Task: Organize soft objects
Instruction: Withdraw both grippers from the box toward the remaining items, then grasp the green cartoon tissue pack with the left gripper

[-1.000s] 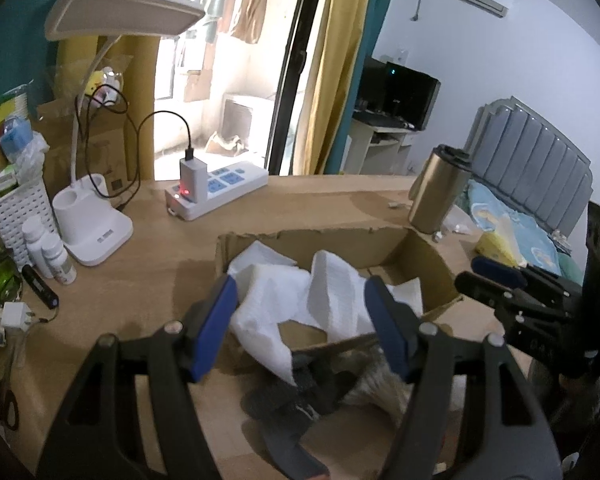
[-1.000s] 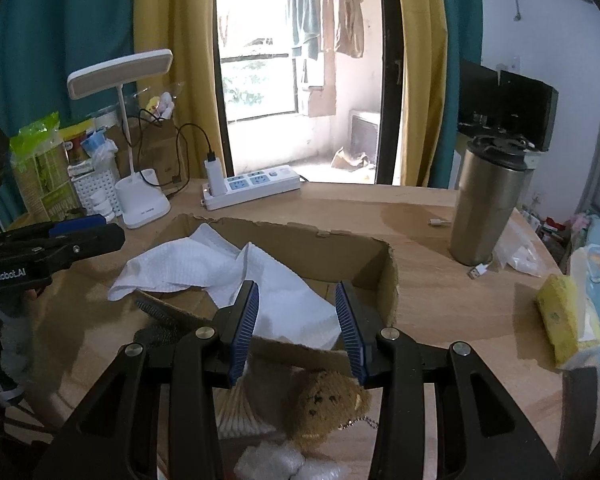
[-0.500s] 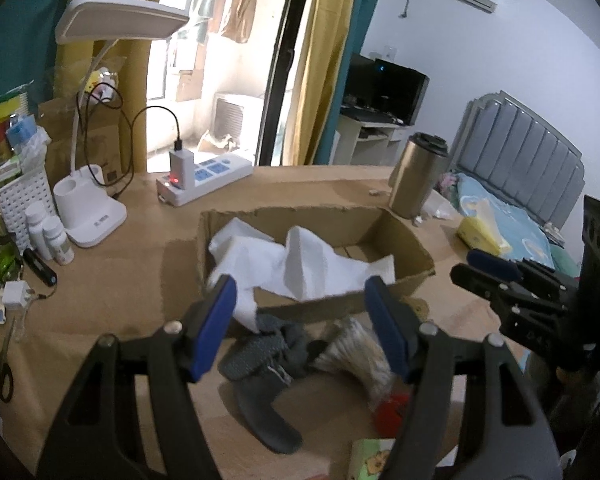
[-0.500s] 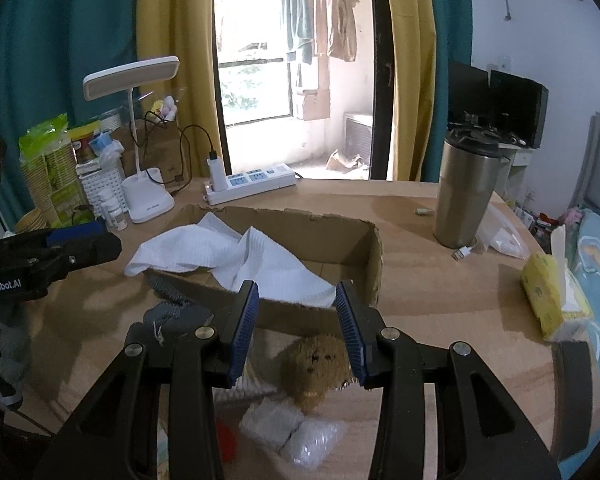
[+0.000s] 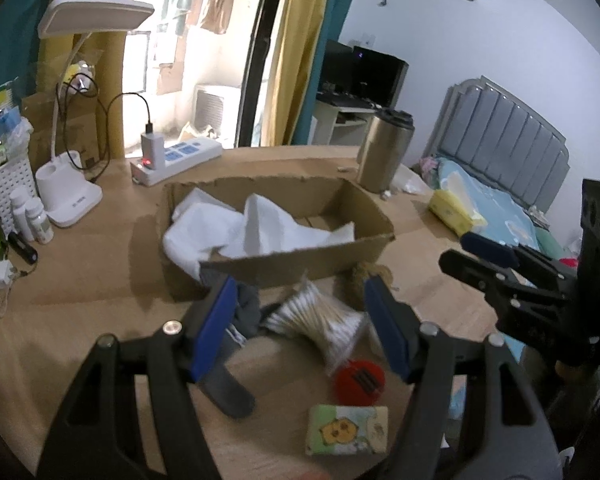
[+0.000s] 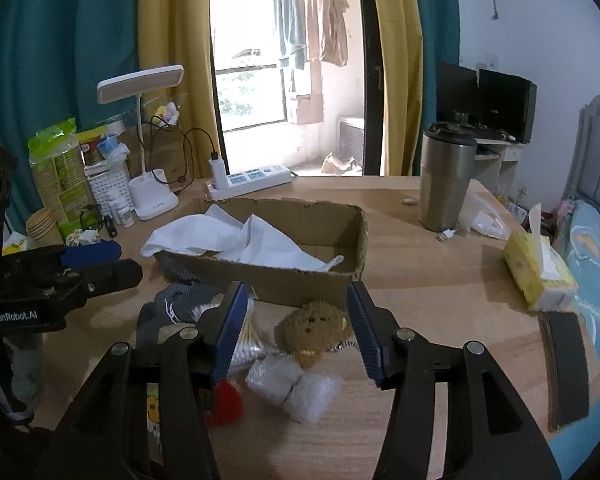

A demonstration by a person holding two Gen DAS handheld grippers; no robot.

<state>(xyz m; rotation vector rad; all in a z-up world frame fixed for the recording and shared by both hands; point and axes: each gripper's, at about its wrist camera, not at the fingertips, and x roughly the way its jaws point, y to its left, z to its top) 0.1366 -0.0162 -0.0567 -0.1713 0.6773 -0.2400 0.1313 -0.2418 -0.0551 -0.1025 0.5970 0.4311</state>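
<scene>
- Left wrist view: the left tool (image 5: pixel 298 328) hangs over the near edge of the table (image 5: pixel 100 280), jaws parted and gripping nothing; between its blue pads lie a clear pack of cotton swabs (image 5: pixel 320 320) and a grey sock (image 5: pixel 236 344). At twelve o'clock sits the open cardboard box (image 5: pixel 300 264), a white cloth (image 5: pixel 236 228) already spilling over its near wall.
- Still in this view, a red round item (image 5: pixel 358 378) and a small cartoon-printed packet (image 5: pixel 348 430) crowd six o'clock. A clean pick would likely mean settling on one soft piece only, so the crackly swab pack is not dragged along.
- Right wrist view: the right tool (image 6: pixel 296 330), jaws just widened and empty, frames a brown plush bear (image 6: pixel 314 330) lying just short of the box (image 6: pixel 308 276). Judged best: centre on the bear's body, close gently, lift over the wall.
- Obstacles here: two bubble-wrap pads (image 6: pixel 294 390) touch the bear at six o'clock. A steel tumbler (image 6: pixel 446 178) at two o'clock and a yellow tissue pack (image 6: pixel 538 270) at three o'clock stand well apart.
</scene>
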